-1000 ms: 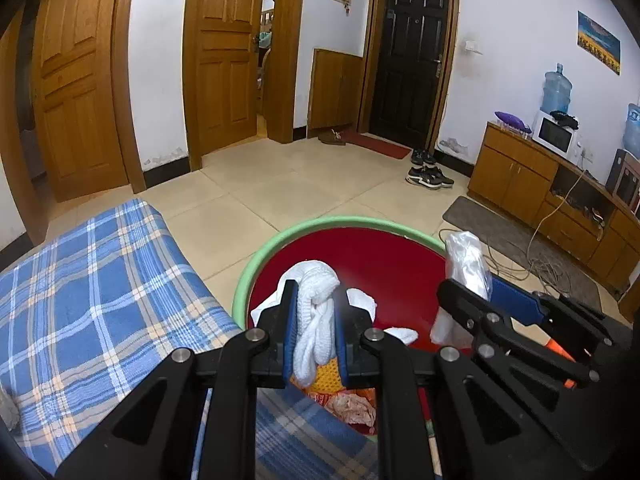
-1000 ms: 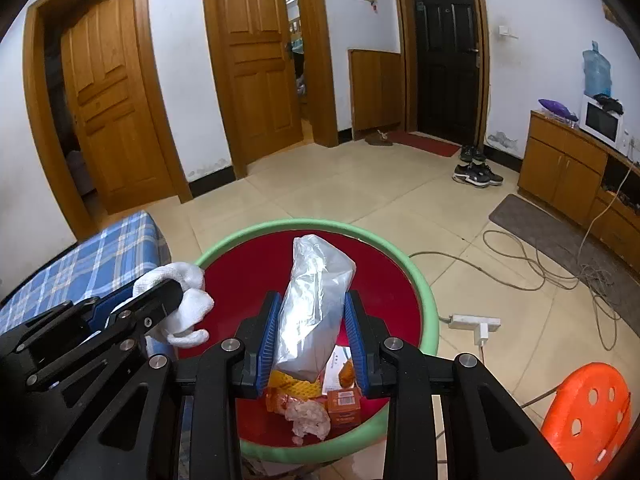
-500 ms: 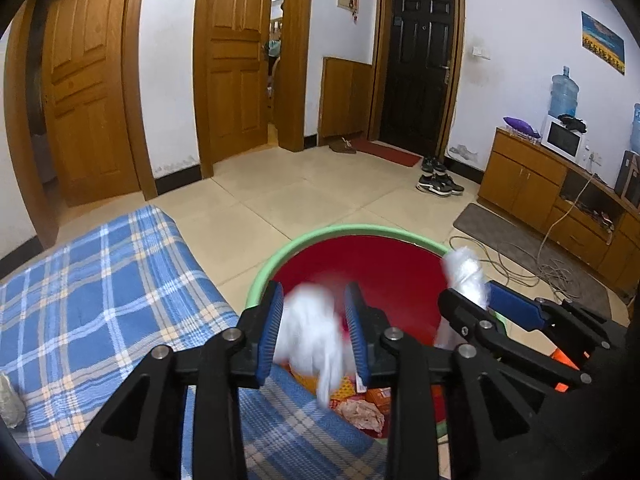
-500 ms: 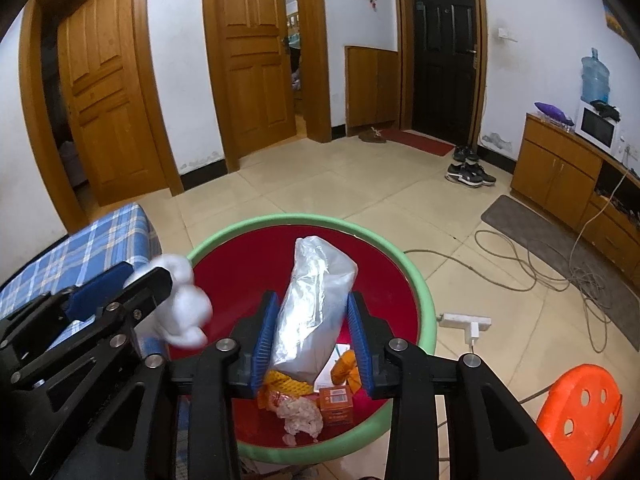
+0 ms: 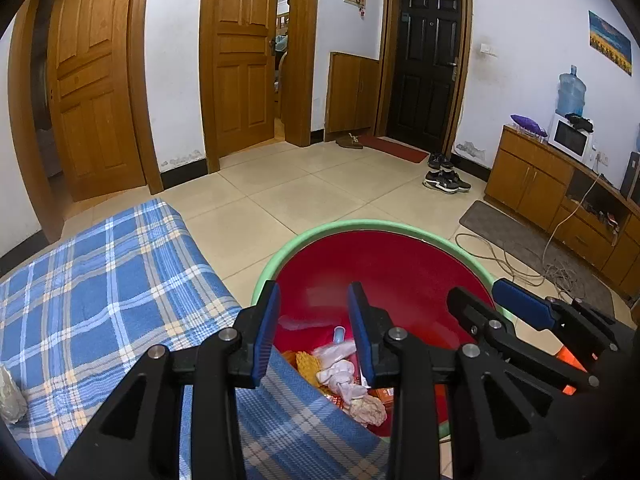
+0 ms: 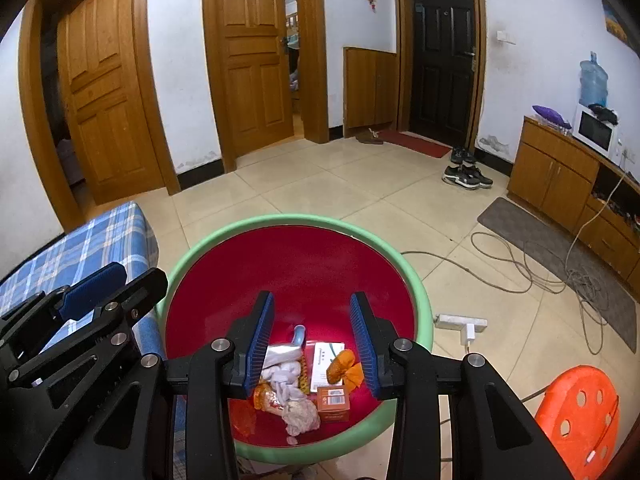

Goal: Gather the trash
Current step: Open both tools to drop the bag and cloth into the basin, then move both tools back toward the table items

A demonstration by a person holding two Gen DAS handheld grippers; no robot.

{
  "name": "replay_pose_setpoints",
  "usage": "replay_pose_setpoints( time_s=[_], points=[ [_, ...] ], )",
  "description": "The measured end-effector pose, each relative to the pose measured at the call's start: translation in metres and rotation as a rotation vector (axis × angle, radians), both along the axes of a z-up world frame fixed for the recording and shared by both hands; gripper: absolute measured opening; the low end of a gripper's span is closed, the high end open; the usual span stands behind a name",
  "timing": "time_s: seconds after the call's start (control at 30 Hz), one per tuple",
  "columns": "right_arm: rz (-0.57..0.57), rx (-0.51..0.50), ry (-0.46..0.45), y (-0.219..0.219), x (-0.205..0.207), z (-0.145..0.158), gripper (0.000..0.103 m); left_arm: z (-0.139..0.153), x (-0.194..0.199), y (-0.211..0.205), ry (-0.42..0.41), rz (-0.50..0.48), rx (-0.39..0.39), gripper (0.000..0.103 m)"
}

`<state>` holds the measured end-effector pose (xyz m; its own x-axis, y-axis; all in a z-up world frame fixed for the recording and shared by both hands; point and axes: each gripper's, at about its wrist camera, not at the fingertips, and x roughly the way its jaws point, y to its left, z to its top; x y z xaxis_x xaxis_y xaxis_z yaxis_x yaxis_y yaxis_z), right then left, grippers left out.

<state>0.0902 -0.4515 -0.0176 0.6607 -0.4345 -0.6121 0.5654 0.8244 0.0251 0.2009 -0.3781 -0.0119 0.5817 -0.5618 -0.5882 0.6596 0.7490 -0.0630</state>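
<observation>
A red basin with a green rim [image 5: 360,227] [image 6: 424,312] stands on the floor below both grippers. A heap of trash lies in its bottom: white tissue [image 5: 340,376] [image 6: 282,372], a clear plastic bag [image 6: 282,350], a white packet [image 6: 326,364], a small orange box [image 6: 334,400] and orange scraps [image 6: 346,368]. My left gripper [image 5: 314,334] is open and empty over the basin's near side. My right gripper [image 6: 312,344] is open and empty above the trash. Each gripper shows in the other's view, the right one [image 5: 516,308] and the left one [image 6: 96,292].
A blue plaid bed [image 5: 100,300] [image 6: 92,248] lies left of the basin, with a whitish lump [image 5: 10,400] on it. An orange stool [image 6: 576,412], a power strip [image 6: 460,322] and loose cables [image 6: 540,276] are on the floor at right. A wooden cabinet [image 5: 560,196] lines the right wall.
Both grippers have opened. The white tissue dropped from the left gripper and the clear plastic bag from the right; both now lie in the basin.
</observation>
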Motion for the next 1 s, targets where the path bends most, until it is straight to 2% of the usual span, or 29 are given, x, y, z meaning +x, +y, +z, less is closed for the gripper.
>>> replay_pose_setpoints(
  time_s=[0.27, 0.37, 0.47, 0.57, 0.7, 1.0],
  points=[
    [-0.007, 0.019, 0.000, -0.005, -0.001, -0.001, 0.040, -0.001, -0.002, -0.001, -0.001, -0.003, 0.019, 0.035],
    [0.010, 0.012, -0.007, -0.002, -0.001, 0.001, 0.040, -0.003, -0.002, 0.001, 0.010, 0.010, 0.061, 0.035],
    [0.030, 0.015, 0.007, 0.005, -0.001, 0.005, 0.041, -0.003, -0.006, 0.016, 0.026, 0.026, 0.069, 0.035],
    [0.042, 0.029, -0.018, 0.016, -0.008, 0.015, 0.044, 0.001, -0.014, 0.029, 0.044, 0.042, 0.056, 0.035],
    [0.052, 0.027, -0.027, 0.033, -0.023, 0.024, 0.045, 0.009, -0.033, 0.049, 0.009, 0.029, 0.061, 0.038],
    [0.064, 0.044, -0.009, 0.063, -0.046, 0.027, 0.046, 0.013, -0.060, 0.106, 0.041, 0.083, 0.051, 0.040]
  ],
)
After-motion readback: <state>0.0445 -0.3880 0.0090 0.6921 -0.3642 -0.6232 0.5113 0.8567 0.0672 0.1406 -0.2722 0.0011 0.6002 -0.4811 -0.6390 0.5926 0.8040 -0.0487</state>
